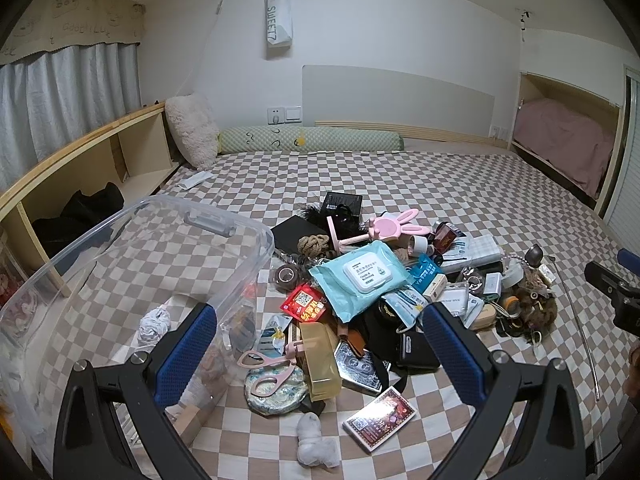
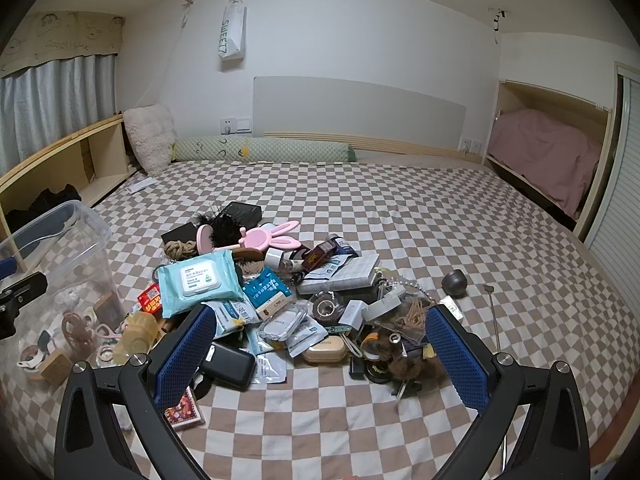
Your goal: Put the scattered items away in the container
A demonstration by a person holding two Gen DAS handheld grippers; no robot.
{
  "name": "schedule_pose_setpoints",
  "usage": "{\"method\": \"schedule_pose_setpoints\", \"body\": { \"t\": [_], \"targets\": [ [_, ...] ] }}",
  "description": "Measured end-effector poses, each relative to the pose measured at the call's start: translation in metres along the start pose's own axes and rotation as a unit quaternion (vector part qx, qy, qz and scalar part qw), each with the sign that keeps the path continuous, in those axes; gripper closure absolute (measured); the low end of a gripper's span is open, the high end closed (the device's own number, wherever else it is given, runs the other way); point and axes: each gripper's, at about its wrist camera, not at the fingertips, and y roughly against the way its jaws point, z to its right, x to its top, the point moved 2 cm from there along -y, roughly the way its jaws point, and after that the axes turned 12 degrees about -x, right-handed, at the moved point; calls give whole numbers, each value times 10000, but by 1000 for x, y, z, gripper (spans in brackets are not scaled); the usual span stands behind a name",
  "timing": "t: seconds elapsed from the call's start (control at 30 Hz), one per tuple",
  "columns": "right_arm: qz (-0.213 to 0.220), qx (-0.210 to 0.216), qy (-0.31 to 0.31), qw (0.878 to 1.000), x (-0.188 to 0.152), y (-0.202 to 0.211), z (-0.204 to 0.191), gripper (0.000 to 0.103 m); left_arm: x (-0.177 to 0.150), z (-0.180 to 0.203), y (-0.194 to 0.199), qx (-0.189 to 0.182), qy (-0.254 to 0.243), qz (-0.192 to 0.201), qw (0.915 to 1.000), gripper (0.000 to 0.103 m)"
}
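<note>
Both claws hang above the heap with their blue pads spread wide and nothing between them: the left claw (image 1: 320, 344) sits over the near left edge of the pile, the right claw (image 2: 320, 336) over its near right part. The scattered items (image 2: 280, 292) lie heaped in the middle of a bed covered by a brown-and-white checkered sheet (image 2: 400, 216). On top, a light-blue wet wipes pack (image 1: 362, 276) lies flat, its long axis running from near left to far right. Pink scissors (image 1: 266, 368) lie with handles toward the camera and blades pointing away to the right. A pink rabbit-eared mirror (image 1: 394, 226) points its ears to the far right. The clear plastic container (image 1: 120, 280) stands upright at the pile's left, just beside it, already holding a few small things. Behind are a green bolster (image 1: 312, 140), a white wall and curtained shelves at left.
</note>
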Motion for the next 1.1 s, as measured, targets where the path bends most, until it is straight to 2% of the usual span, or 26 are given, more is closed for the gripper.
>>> {"method": "schedule_pose_setpoints", "body": {
  "t": [0.7,0.8,1.1],
  "targets": [
    [1,65,-39,10000,-4,1,-4,0,0,5,-1,-141,-150,-52,9998,0],
    [-85,197,-95,9997,-5,-3,-4,0,0,6,-2,-178,-168,-80,9997,0],
    [-192,307,31,9993,-23,-15,-17,0,-4,7,-11,-316,-212,-247,9990,0]
  ]
}}
